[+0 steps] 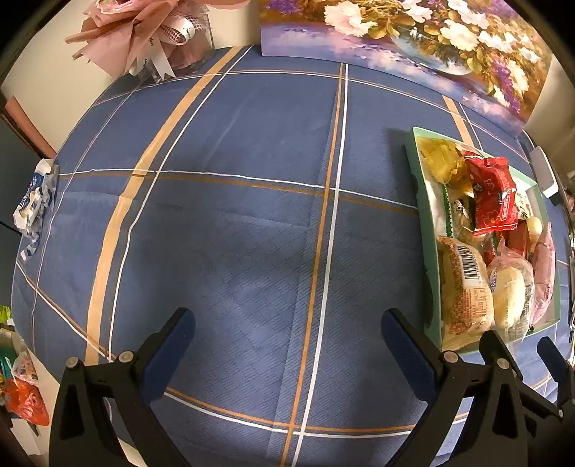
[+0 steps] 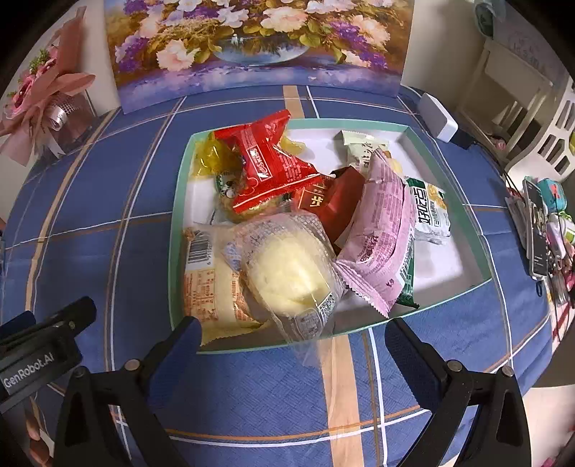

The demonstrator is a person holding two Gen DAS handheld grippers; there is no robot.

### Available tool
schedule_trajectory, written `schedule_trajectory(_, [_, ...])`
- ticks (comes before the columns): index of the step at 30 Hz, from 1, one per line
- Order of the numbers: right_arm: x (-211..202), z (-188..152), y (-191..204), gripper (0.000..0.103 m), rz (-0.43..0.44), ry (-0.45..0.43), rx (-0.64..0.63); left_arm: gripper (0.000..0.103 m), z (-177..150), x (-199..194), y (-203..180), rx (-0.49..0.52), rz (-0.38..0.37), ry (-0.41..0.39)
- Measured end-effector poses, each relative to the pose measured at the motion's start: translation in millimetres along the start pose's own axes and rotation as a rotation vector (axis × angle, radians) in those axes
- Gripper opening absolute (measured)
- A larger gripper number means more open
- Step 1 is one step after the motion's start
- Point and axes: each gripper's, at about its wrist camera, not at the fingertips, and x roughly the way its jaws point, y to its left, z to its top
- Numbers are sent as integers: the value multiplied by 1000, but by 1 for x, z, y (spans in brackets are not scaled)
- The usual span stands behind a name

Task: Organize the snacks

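A shallow green-rimmed box [image 2: 179, 201] [image 1: 427, 230] holds several snack packets: a red packet [image 2: 269, 161] [image 1: 492, 194], a clear-wrapped pale bun [image 2: 287, 269] [image 1: 508, 294], an orange-printed bread pack [image 2: 212, 283] [image 1: 463, 291], a pink packet [image 2: 381, 230] and a yellow wrapper [image 2: 212, 158]. My right gripper [image 2: 293, 345] stands open at the box's near rim with nothing between its fingers. My left gripper [image 1: 287, 334] is open over bare blue cloth, left of the box. In the right wrist view the left gripper's body [image 2: 43, 341] shows at the lower left.
A blue checked tablecloth [image 1: 233, 215] covers the table. A flower painting [image 2: 258, 46] leans at the back, a pink bouquet [image 1: 143, 32] at the back left. A white device [image 2: 438, 116], a phone [image 2: 537, 230] and clutter line the right edge. A tissue pack [image 1: 34, 201] lies at the left edge.
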Motion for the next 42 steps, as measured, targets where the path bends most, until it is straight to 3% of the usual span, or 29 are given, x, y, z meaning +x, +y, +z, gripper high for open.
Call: schedule_trajectory(42, [-10, 0, 0, 103, -3, -37, -1, 103, 2, -19, -3, 19, 2, -72])
